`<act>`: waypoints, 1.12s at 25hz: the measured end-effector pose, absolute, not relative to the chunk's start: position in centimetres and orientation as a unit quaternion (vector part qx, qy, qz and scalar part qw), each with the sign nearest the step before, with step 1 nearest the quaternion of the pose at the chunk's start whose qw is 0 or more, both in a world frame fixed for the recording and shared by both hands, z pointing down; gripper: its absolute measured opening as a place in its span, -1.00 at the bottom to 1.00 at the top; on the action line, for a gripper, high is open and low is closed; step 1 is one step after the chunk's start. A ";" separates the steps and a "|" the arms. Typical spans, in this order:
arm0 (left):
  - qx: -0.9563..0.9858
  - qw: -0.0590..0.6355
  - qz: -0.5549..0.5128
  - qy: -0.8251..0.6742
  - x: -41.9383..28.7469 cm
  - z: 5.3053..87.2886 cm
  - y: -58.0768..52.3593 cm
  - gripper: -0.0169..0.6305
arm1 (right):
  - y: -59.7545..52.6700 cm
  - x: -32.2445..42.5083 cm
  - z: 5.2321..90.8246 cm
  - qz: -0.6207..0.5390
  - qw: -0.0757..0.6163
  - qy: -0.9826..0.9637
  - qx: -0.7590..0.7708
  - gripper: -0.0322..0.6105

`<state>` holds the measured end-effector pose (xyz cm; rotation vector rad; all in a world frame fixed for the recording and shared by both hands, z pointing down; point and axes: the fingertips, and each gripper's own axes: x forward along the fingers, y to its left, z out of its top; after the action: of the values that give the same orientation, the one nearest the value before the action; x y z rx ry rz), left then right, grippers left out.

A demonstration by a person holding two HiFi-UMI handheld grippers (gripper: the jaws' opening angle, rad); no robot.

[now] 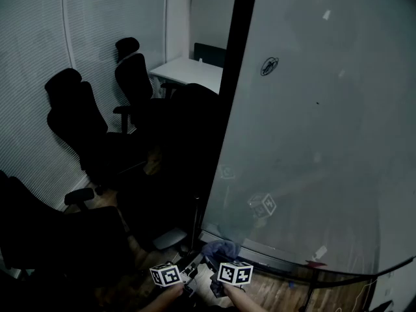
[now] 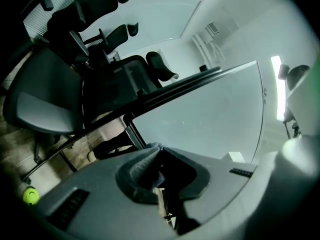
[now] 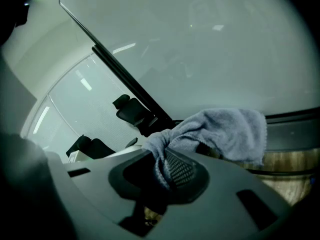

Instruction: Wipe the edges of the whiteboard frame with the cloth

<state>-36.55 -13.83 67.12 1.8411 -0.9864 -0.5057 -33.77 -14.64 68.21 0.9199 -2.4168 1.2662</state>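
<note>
Dim office, whiteboard (image 1: 312, 129), cloth (image 3: 225, 131) clamped between jaws of right gripper (image 3: 166, 161)

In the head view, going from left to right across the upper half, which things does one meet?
window blinds → black office chair → second black chair → white table → whiteboard frame edge → whiteboard surface

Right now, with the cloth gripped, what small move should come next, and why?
Probably bring the right gripper forward until the cloth touches the whiteboard frame at its lower left corner. Its jaws are shut on the cloth, which hangs close to that corner, but contact is not clear.
</note>
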 end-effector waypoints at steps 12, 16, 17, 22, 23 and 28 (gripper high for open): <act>0.734 0.457 -0.238 -0.442 -34.7 66.1 -7.1 -0.85 | -7.7 -32.1 67.7 0.440 0.121 -0.854 0.251 -0.69; 0.730 0.443 -0.247 -0.458 -33.8 66.0 -4.4 -0.85 | -5.2 -31.3 67.5 0.432 0.117 -0.863 0.233 -0.69; 0.727 0.439 -0.253 -0.463 -33.5 66.1 -3.6 -0.85 | -4.4 -30.9 67.6 0.428 0.117 -0.866 0.229 -0.69; 0.713 0.438 -0.275 -0.473 -31.6 66.9 0.7 -0.85 | -0.2 -29.2 68.4 0.423 0.116 -0.871 0.221 -0.69; 0.713 0.439 -0.273 -0.474 -31.2 67.0 1.3 -0.85 | 0.3 -28.8 68.6 0.422 0.117 -0.872 0.220 -0.69; 0.715 0.452 -0.259 -0.466 -29.0 67.3 3.5 -0.85 | 2.8 -26.6 69.0 0.430 0.116 -0.868 0.221 -0.68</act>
<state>-29.00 3.53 67.33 1.7661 -1.1506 -0.6397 -26.63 2.77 69.00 0.6475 -2.5423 1.2593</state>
